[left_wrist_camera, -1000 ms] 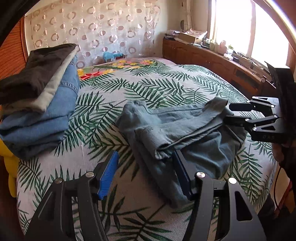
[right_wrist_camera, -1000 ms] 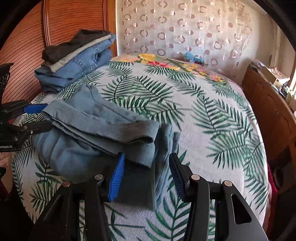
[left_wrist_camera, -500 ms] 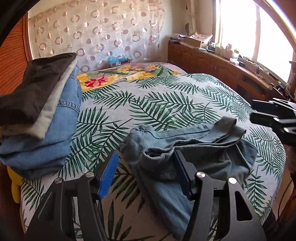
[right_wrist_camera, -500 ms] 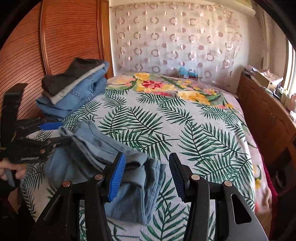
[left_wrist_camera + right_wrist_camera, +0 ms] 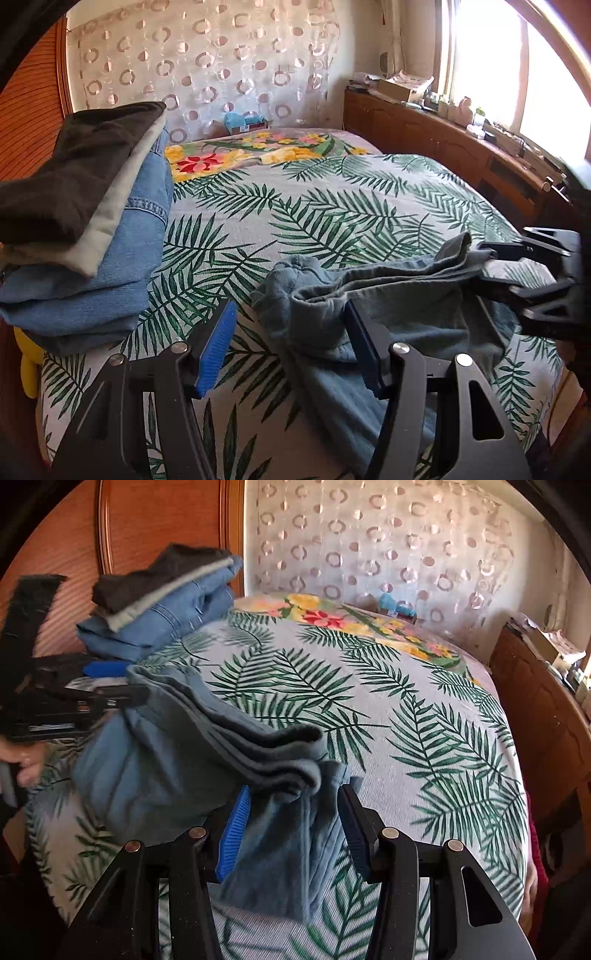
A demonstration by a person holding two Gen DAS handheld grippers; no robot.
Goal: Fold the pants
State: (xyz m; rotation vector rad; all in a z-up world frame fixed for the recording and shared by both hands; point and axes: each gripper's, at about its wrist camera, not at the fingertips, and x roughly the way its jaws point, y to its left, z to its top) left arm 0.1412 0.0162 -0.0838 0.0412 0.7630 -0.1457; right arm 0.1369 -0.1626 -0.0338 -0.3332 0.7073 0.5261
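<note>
Folded blue-grey pants lie bunched on the palm-leaf bedspread; they also show in the right wrist view. My left gripper is open, with one end of the pants between its blue pads. My right gripper is open, with the other end of the pants between its pads. Each gripper appears in the other's view, the right gripper at the pants' right end and the left gripper at their left end.
A stack of folded clothes, black over beige over blue denim, sits at the bed's left by the wooden headboard. A wooden cabinet runs along the right under the window. A curtain with a ring pattern hangs behind.
Both grippers have moved in on the pants again after drawing back. The pants' ends now sit between the open pads and the fabric looks bunched up and partly raised.
</note>
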